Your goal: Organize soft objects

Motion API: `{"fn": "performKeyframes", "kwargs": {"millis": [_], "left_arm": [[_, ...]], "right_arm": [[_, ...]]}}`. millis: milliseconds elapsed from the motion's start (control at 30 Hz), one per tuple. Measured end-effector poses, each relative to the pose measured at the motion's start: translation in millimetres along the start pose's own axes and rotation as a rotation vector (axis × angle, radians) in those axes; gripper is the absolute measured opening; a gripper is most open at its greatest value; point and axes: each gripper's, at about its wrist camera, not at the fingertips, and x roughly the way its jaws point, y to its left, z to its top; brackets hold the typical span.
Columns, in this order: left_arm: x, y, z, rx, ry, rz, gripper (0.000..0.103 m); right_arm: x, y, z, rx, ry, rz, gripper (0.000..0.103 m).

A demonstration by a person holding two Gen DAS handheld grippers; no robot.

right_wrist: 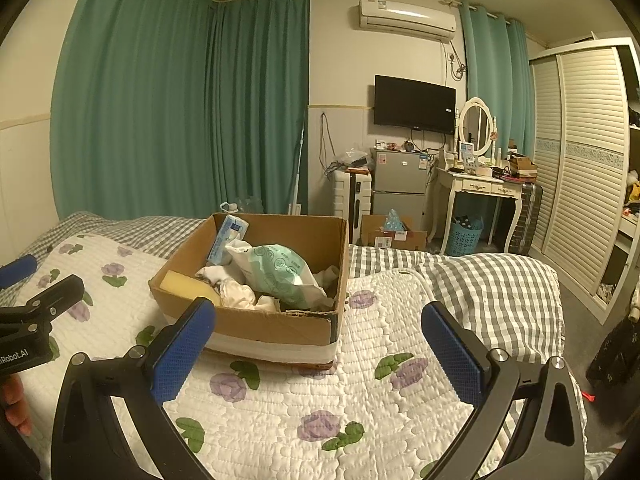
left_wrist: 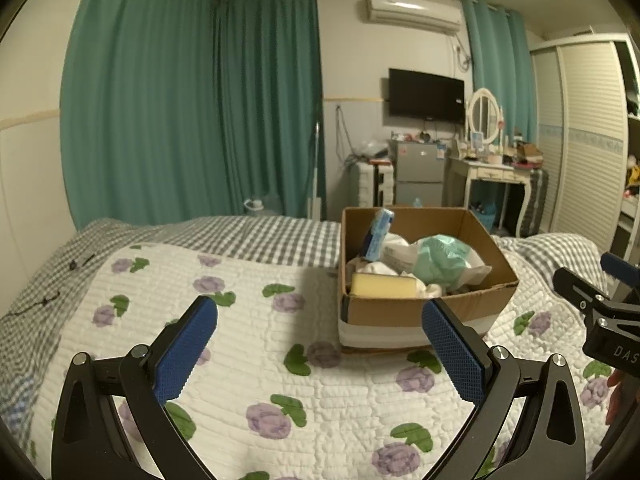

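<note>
Left wrist view: the left gripper (left_wrist: 320, 344) hangs spread and empty over the quilt (left_wrist: 248, 360); the right gripper (right_wrist: 318, 344) likewise. The soft items sit in the cardboard box (right_wrist: 276, 324) ahead. A careless grab could tip the upright blue pack (right_wrist: 226, 238).

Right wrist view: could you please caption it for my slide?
Open right gripper facing a brown cardboard box of soft items on a floral quilt.

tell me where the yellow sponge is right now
The yellow sponge lies inside the cardboard box on the bed, in its near left corner, beside white cloths.
</note>
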Motion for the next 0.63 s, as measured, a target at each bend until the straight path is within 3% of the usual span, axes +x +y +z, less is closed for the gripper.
{"fn": "performKeyframes", "kwargs": {"millis": [633], "left_arm": [[0.6,-1.9,-4.3,0.011,0.003,0.000,0.103]], "right_arm": [[1.5,1.2,-3.1,0.007,0.010,0.002,0.103]]}}
